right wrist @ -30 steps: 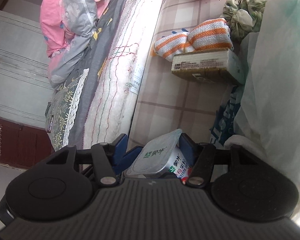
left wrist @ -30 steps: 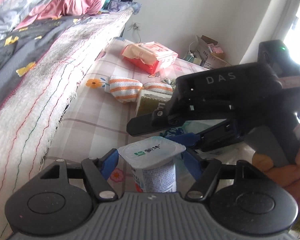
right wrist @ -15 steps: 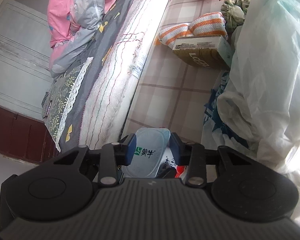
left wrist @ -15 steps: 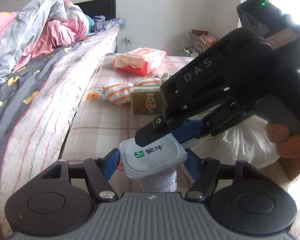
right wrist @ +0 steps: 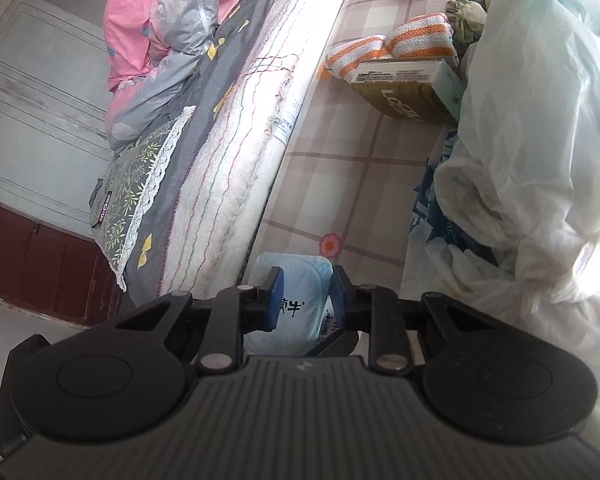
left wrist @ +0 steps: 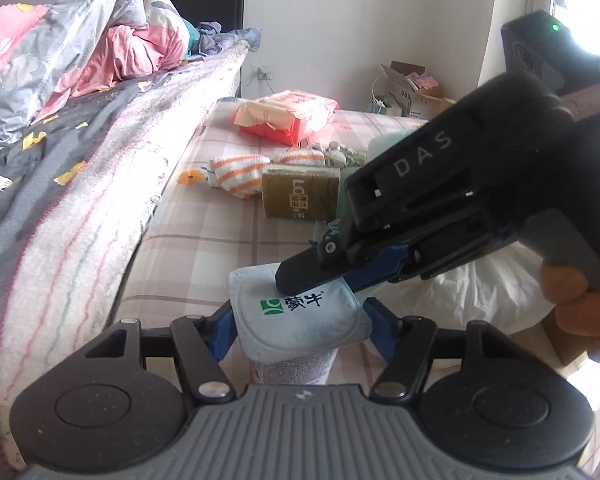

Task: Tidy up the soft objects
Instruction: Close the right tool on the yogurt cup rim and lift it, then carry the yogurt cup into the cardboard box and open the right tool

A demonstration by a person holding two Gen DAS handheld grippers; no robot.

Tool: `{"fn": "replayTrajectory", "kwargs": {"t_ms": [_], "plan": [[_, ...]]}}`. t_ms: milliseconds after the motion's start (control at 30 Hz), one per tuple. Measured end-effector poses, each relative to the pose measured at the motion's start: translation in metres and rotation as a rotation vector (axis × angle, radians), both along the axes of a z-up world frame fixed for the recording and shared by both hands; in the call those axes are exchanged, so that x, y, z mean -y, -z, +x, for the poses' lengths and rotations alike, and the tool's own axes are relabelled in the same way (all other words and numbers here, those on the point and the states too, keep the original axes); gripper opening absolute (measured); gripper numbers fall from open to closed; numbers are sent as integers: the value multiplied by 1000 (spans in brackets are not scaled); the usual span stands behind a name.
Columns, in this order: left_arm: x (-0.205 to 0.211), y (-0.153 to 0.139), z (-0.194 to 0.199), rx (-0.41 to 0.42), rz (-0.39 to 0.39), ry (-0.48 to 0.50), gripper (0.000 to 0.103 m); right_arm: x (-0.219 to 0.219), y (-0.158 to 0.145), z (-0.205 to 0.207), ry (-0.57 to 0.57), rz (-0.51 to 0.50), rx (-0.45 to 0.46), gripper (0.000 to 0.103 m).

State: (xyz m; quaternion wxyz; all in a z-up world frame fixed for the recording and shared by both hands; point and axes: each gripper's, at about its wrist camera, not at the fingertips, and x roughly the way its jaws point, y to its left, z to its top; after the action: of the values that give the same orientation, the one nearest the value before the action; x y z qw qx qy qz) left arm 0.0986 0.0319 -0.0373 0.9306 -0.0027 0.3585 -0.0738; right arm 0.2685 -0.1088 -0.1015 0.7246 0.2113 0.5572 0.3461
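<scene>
A small yogurt cup [left wrist: 300, 316] with a pale blue foil lid hangs between the blue pads of my left gripper [left wrist: 302, 334], whose jaws are closing on its body. The right gripper [left wrist: 300, 280] reaches in from the right, held by a hand [left wrist: 580, 300], with its fingers across the lid. In the right wrist view the lid [right wrist: 300, 272] sits bent between the pads of the right gripper [right wrist: 306, 300], whose jaws are closing on it. An orange-striped sock [left wrist: 236, 176] and a crumpled white plastic bag [right wrist: 540, 140] lie on the checked sheet.
An olive box [left wrist: 300, 196] sits beside the sock, a pink tissue pack [left wrist: 288, 120] farther back. A raised bed with a grey and pink quilt [left wrist: 80, 60] runs along the left. Cardboard boxes [left wrist: 412, 88] stand by the far wall.
The right gripper's jaws have narrowed from wide apart to tight on the lid, which is now bent. The left wrist view has levelled out and rolled, with the cup still in its pads.
</scene>
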Motion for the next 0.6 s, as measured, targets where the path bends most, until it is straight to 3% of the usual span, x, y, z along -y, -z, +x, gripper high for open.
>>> {"fn": "replayTrajectory", "kwargs": {"t_ms": [300, 467, 600], "plan": [[11, -59, -31, 108, 54, 11, 67, 14, -48, -23, 2, 143, 36, 24], [52, -98, -28, 201, 101, 113, 67, 59, -89, -38, 70, 210, 120, 24], [104, -118, -12, 252, 93, 242, 67, 121, -121, -50, 174, 234, 186, 26]]}}
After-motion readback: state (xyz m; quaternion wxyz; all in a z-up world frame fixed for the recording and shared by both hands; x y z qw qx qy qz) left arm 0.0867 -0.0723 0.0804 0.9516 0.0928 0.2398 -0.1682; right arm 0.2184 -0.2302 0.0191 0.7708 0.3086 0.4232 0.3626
